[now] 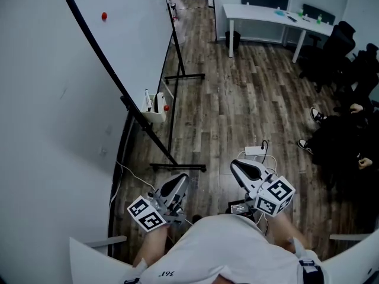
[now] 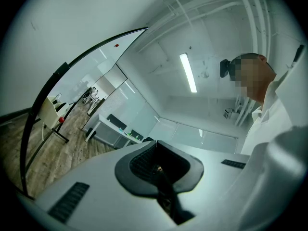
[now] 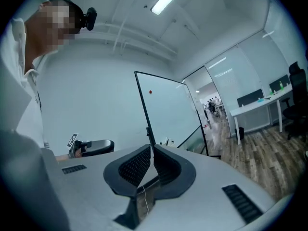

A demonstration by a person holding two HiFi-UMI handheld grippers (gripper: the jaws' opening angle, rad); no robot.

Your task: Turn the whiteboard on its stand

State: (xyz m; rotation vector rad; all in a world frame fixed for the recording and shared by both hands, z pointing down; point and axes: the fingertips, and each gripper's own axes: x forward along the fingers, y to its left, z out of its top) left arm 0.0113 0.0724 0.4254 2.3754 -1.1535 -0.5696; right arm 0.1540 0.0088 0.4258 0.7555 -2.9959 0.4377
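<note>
Nearest me, my left gripper (image 1: 179, 178) and right gripper (image 1: 235, 165) hover above the wooden floor (image 1: 237, 99), each with jaws pressed together, empty. Ahead at left, the whiteboard (image 1: 118, 22) sits on its black stand (image 1: 177, 167); a white desk (image 1: 266, 13) lies beyond.

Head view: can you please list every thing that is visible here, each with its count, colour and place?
whiteboard: one, white with black frame, upper left
magnet: one, red, on the whiteboard
stand: one, black, feet on the wooden floor
tray: one, white, at the whiteboard's lower edge
desk: one, white, top right
bin: one, black, under the desk
office chairs: at least two, black, right
power block: one, white, on the floor
shoes: two, dark, a seated person's, right
left hand-held gripper: one, grey, bottom, shut
right hand-held gripper: one, grey, bottom, shut
</note>
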